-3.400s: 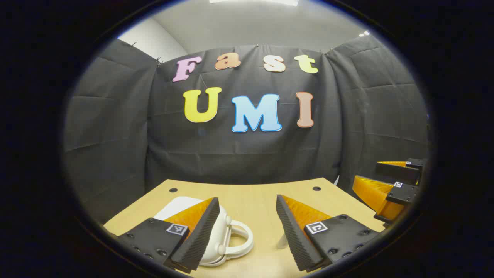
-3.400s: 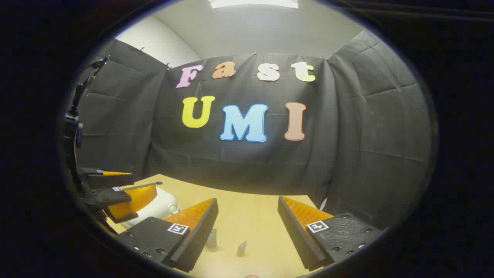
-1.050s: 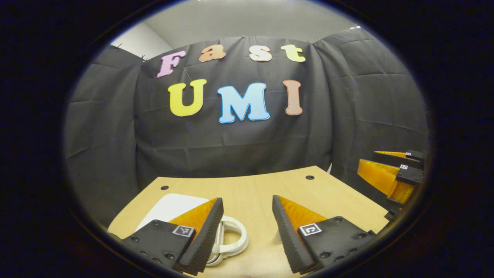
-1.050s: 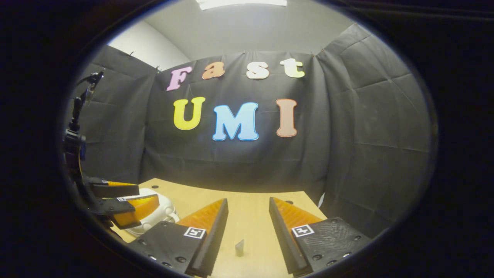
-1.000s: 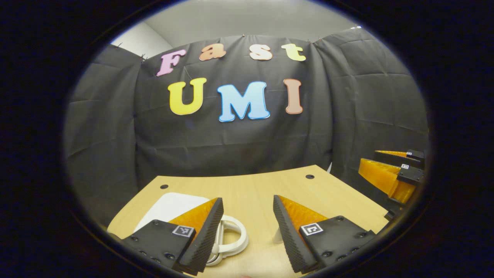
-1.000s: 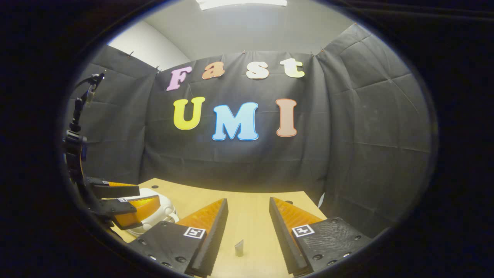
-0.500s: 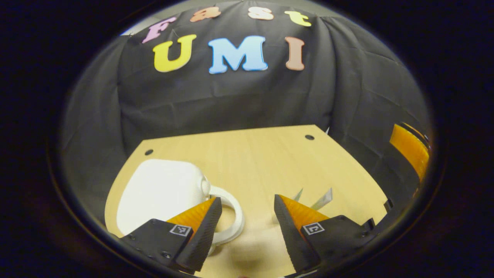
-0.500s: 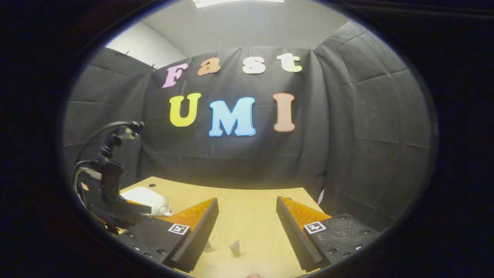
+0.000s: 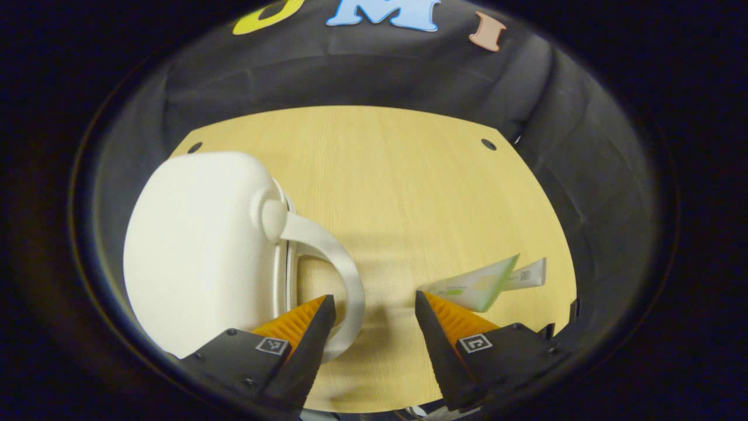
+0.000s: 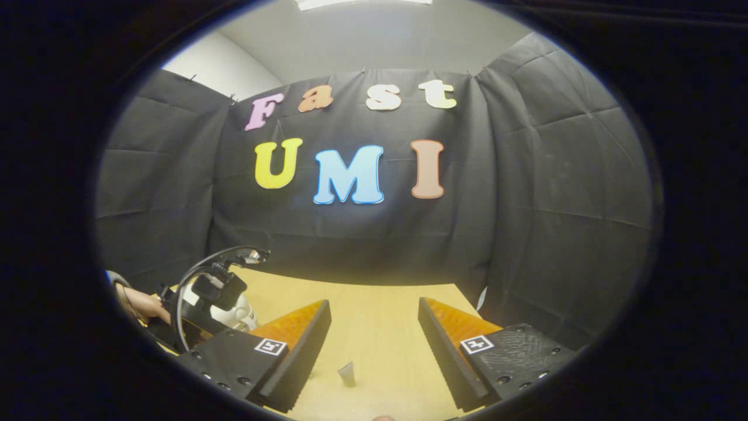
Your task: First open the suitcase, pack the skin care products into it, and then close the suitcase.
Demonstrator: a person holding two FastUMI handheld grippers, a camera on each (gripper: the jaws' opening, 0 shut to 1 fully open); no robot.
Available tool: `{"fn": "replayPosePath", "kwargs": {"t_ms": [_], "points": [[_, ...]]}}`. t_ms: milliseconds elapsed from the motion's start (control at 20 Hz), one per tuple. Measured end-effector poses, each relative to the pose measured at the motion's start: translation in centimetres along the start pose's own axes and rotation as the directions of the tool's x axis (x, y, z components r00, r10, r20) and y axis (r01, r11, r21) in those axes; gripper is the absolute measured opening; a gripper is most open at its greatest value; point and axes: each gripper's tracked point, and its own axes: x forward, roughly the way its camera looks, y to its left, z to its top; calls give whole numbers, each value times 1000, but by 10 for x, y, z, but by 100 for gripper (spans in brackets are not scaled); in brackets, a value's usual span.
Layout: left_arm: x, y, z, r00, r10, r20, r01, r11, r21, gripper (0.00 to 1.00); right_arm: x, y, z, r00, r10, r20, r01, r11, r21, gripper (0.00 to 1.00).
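The small white hard-shell suitcase lies flat and closed on the pale wooden table, at centre-left of the left gripper view. Its looped white handle juts toward lower centre, so the case's long axis runs from upper left down to that loop. The shell looks rigid, smooth and probably slippery, and likely light; the handle or the seam beside it seems the surest place to take hold, since the rounded lid offers little purchase.

The left gripper hovers with its fingers spread apart, holding nothing; the handle's curve sits just inside its left finger.

At right of that frame, two flat skin care tubes lie on the table, overlapping, with their long axes running from lower left to upper right. They look soft, light and squeezable, best pinched across the flat body.

In the right gripper view, the right gripper is also spread wide and empty above the table, with a small tube at lower centre between its fingers.
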Motion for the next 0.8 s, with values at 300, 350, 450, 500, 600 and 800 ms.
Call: {"fn": "replayPosePath", "kwargs": {"t_ms": [300,350,450,500,600,800], "points": [[-1,11,18,999,39,27,-39,999,5,32,-13,-14,-7,1000,17,-7,-17,1000,9,91],[-2,10,17,999,38,19,-38,999,15,25,-15,-15,-6,1000,24,-6,-24,1000,8,92],[-9,8,24,998,57,31,-59,995,77,20,-18,-19,-4,999,40,3,-40,999,6,91],[-16,8,30,997,68,48,-73,990,116,20,-20,-20,-2,999,49,10,-49,999,6,91],[-33,10,42,994,93,66,-102,983,152,19,-19,-19,-3,997,74,12,-74,997,7,91],[-99,20,78,987,85,134,-97,992,85,20,-18,-11,2,992,128,25,-128,992,1,91]]}}
